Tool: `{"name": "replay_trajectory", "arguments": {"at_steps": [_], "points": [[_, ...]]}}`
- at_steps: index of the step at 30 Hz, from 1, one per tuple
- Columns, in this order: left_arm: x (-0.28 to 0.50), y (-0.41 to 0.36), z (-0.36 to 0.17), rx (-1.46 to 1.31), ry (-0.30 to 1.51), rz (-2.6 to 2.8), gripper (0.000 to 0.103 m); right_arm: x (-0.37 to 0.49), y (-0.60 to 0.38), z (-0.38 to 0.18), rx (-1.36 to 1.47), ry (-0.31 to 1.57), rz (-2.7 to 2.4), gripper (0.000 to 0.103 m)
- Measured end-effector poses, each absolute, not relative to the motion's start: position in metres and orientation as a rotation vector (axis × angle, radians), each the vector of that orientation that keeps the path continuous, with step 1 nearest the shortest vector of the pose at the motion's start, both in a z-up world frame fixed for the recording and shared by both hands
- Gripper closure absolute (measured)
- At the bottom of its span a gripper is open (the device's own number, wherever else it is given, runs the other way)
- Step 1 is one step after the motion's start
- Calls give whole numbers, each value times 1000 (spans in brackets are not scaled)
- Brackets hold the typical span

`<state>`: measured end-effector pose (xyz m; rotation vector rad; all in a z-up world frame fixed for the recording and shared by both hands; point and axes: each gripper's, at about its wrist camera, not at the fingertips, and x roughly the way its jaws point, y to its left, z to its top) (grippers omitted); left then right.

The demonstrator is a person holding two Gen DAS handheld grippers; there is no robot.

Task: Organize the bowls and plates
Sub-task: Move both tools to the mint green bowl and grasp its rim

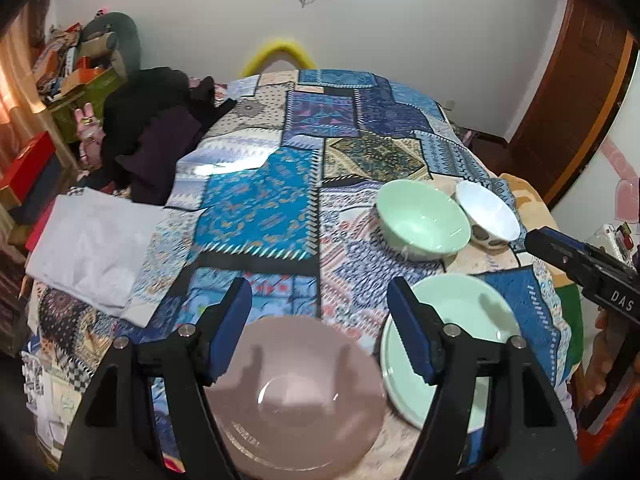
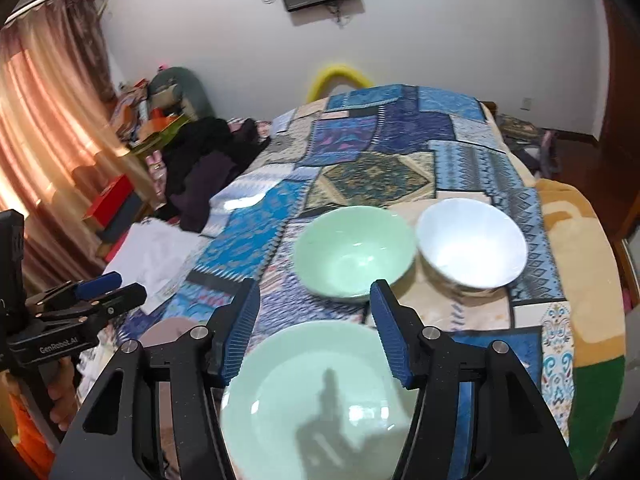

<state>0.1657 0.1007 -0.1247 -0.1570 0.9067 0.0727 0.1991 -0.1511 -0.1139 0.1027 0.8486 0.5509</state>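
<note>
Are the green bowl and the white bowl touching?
Touching. In the right wrist view the green bowl's rim meets the white bowl's rim with no quilt showing between them; the left wrist view shows the same.

- Pink plate point(image 1: 296, 396): smooth, glossy, ceramic-like; soft highlights in the well.
- Green plate point(image 2: 320, 408): glossy glaze, mirrors shadows.
- Green bowl point(image 2: 354, 254): smooth, shiny.
- White bowl point(image 2: 472, 248): glossy inside, printed pattern on the outer wall.
- Bedspread point(image 1: 280, 184): woven cloth, patchwork print, slight sheen where light falls.
- White cloth point(image 1: 92, 244): matt, creased.
- Left gripper point(image 1: 320, 332): matt black plastic, ribbed blue pads, metal pins.
- Right gripper point(image 2: 314, 332): same make.
- Door point(image 1: 568, 92): brown varnished wood.
</note>
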Motion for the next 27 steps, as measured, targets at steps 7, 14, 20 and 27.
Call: {"name": "replay_trajectory", "arguments": {"at_steps": [7, 14, 20, 27], "points": [[218, 84, -138, -150, 961, 27, 30, 228, -166, -134, 120, 886, 511, 50], [266, 68, -175, -151, 1049, -5, 30, 253, -165, -164, 129, 950, 510, 50], [300, 56, -198, -99, 1083, -21, 30, 268, -160, -185, 122, 996, 513, 50], [330, 48, -219, -76, 1116, -32, 30, 282, -158, -201, 146, 1042, 529, 50]]}}
